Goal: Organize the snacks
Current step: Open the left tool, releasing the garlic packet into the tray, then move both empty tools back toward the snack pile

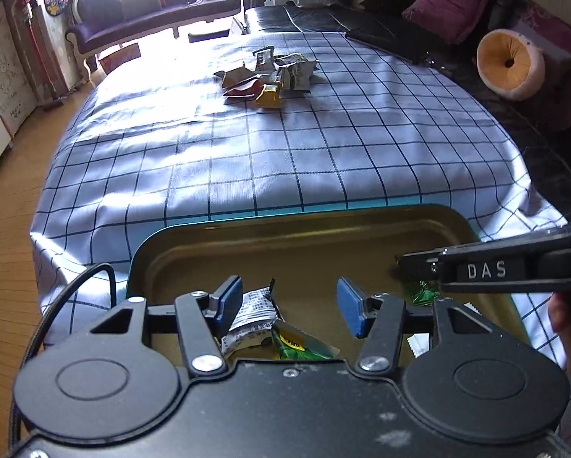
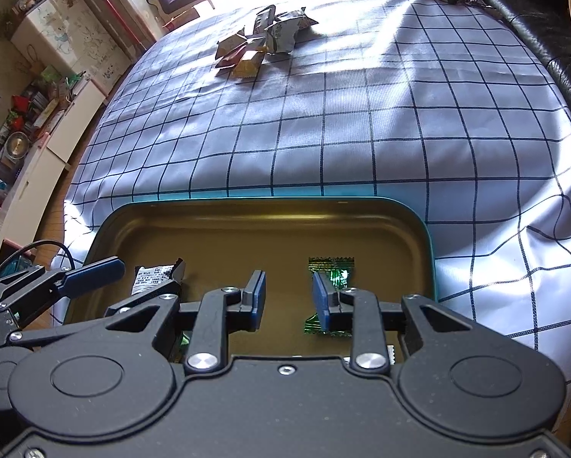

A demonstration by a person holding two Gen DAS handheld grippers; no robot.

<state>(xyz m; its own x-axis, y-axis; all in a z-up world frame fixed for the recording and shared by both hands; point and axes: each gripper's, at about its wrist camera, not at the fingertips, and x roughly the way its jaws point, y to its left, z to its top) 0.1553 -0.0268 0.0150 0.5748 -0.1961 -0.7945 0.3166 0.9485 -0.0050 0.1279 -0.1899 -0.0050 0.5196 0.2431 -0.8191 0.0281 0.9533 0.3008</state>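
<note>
Hovering over the near end of the tray (image 1: 361, 236), both grippers point across the checked cloth (image 1: 285, 152). Left gripper (image 1: 290, 307): fingers apart, nothing between them. Right gripper (image 2: 289, 297): fingers apart, nothing clamped.

Tray contents:
- A white packet (image 1: 253, 315) with black print lies just beside the left gripper's left pad (image 1: 230, 301).
- A green-yellow wrapper (image 1: 300, 345) lies touching the white packet, below the left gripper's gap.
- Green foil candies (image 2: 333, 267) lie around the right gripper's right pad (image 2: 321, 301).

The tray is gold inside with a teal rim and sits at the near edge of the cloth. A snack pile (image 1: 274, 76) remains at the far side of the cloth, well apart from the tray. A round cushion (image 1: 510, 63) rests on the dark sofa (image 1: 400, 23) beyond.
</note>
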